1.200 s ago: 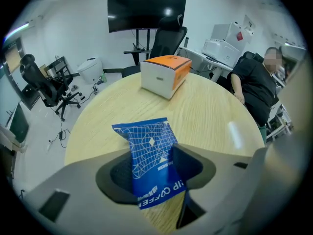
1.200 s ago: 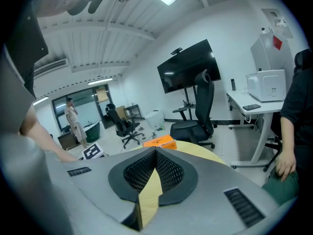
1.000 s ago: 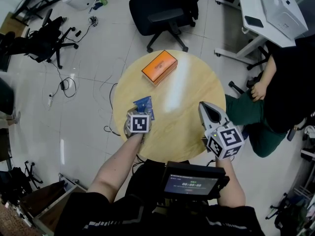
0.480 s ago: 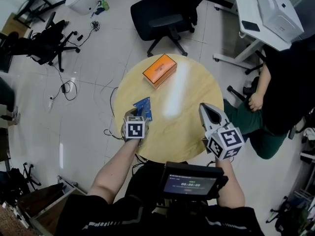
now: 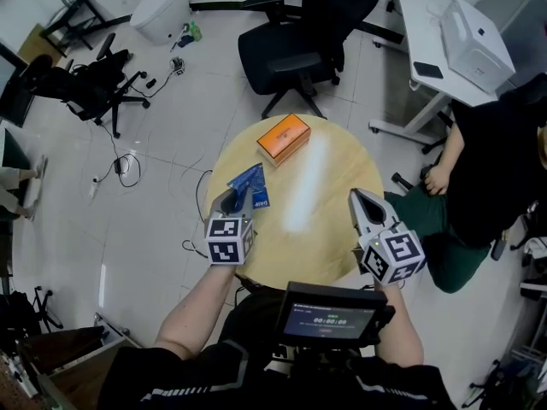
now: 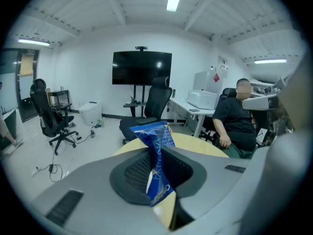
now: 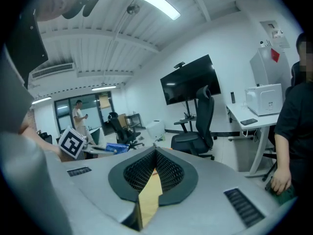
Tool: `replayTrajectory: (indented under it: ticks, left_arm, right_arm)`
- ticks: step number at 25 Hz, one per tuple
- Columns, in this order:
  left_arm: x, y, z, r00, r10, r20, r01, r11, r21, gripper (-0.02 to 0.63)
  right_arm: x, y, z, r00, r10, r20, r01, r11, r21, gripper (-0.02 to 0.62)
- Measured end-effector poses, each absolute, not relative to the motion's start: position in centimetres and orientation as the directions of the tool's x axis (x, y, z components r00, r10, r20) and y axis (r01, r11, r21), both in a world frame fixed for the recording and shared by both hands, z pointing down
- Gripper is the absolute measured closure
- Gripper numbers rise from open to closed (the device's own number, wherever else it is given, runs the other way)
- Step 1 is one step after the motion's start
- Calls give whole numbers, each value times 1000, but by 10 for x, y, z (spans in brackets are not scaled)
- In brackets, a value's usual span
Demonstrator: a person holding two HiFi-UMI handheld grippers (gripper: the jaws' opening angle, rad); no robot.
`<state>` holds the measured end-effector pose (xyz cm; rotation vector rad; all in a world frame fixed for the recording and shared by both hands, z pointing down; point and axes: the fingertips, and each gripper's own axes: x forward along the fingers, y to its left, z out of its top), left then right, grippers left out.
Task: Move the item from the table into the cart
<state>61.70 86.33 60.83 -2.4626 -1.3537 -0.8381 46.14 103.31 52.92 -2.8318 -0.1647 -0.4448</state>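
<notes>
You are partway into the task: the pickup is looking done and the carry to the cart is all yet to come, since no cart is showing in any view. On the left, your left gripper (image 5: pixel 232 202) is hanging over the near left edge of the desk (image 5: pixel 323 229) with the blue bag (image 5: pixel 249 182) in it. In the left gripper view the jaws are clamping down on the bag's lower part, its crinkled foil pinched flat between the pads while its top is standing up above them and a corner is hanging out below. The bag is looking raised off the wood, though you cannot tell for sure from above whether its far end is clear of the desk. Further along, the orange box (image 5: pixel 283 137) is lying flat at the far side of the desk, well apart from both grippers and untouched; if it also counts as an item to move, it is waiting for its turn. On the right, your right gripper (image 5: pixel 356 196) is hovering over the near right edge of the desk, pointing away from you. Its jaws are meeting at the tips with nothing between them, only bare desk showing through the gap lower down, so that hand is idling. What is left for you, as I am judging it: finding the cart, carrying the bag over to it and letting go inside.
</notes>
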Motion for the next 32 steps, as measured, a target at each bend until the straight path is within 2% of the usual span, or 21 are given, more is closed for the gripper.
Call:
replayTrajectory:
  ticks: [7, 13, 26, 32]
  left_arm:
    - [569, 844, 477, 423, 845, 326, 870, -480, 114, 551]
    - [528, 822, 398, 403, 905, 139, 905, -416, 86, 550]
    - [461, 849, 367, 319, 945, 75, 944, -324, 63, 549]
    - [438, 867, 355, 169, 986, 0, 984, -169, 60, 549]
  right_arm:
    - [419, 1008, 466, 964, 122, 235, 177, -957, -230, 607]
    - [387, 986, 418, 973, 166, 157, 193, -966, -174, 607]
    - [317, 991, 382, 972, 223, 71, 231, -962, -147, 609]
    - [283, 991, 369, 931, 363, 32, 364, -923, -128, 608]
